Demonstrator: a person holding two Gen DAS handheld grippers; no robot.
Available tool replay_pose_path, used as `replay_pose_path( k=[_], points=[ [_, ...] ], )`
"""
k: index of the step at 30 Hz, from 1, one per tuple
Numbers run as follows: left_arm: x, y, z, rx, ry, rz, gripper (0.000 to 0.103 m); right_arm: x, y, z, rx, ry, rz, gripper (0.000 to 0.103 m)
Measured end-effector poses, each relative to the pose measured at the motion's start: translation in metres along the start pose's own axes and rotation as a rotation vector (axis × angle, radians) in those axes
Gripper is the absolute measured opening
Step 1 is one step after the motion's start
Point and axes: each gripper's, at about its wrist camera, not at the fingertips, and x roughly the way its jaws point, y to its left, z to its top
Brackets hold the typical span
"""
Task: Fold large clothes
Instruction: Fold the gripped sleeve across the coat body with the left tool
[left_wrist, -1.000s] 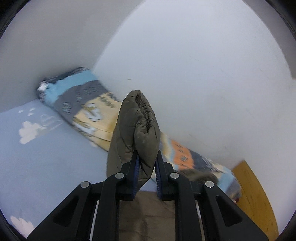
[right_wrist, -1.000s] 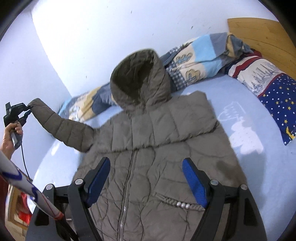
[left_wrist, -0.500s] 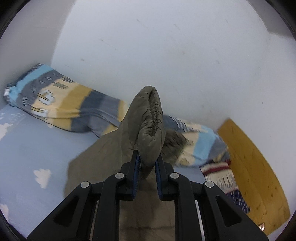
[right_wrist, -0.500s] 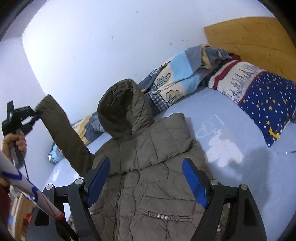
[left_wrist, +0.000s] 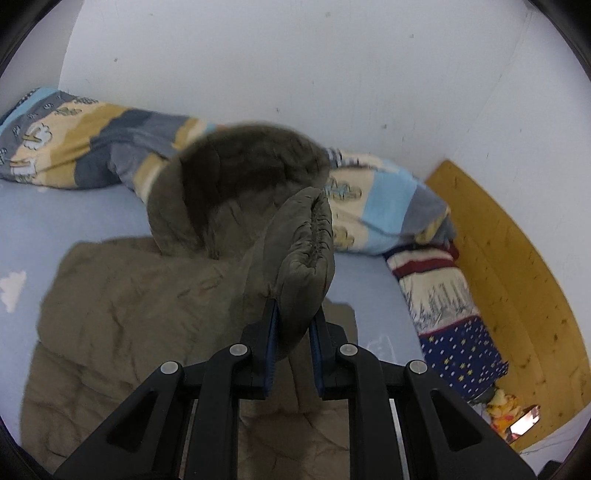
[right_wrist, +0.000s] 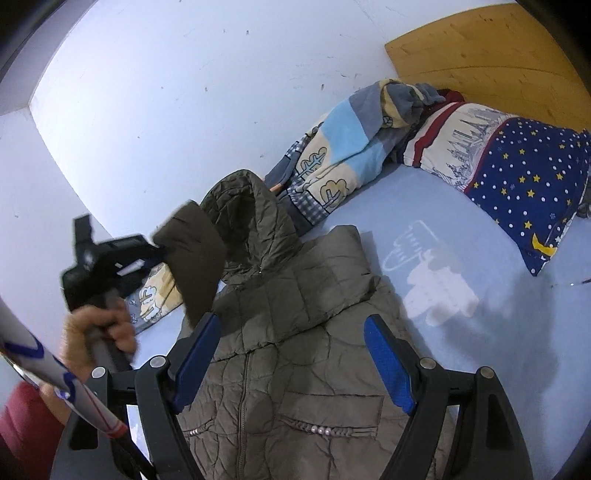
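The left claw (left_wrist: 291, 332) grips the jacket (right_wrist: 295, 350) cuff (left_wrist: 308, 240). The right claw (right_wrist: 291, 358) hangs released above the jacket on the bed (right_wrist: 480, 332).

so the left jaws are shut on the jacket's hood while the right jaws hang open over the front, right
Not quite: the left gripper is shut on the sleeve cuff, not the hood, as the left wrist view shows. The right gripper does hang open over the jacket front.

The left black hand-held gripper (left_wrist: 291, 332) is clamped tight at 12 o'clock, while the right black hand-held gripper (right_wrist: 291, 354) gapes wide.
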Motion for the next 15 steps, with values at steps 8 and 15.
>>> replay_pose_path(
  k=[8, 15],
  points=[
    [0.059, -0.015, -0.057, 0.065, 0.096, 0.044, 0.015, 0.005, -0.011, 0.000, 0.039, 0.024, -0.005, 0.084],
    [0.098, -0.024, -0.103, 0.138, 0.175, 0.092, 0.022, 0.010, -0.011, -0.002, 0.033, 0.038, -0.012, 0.084]
  ],
)
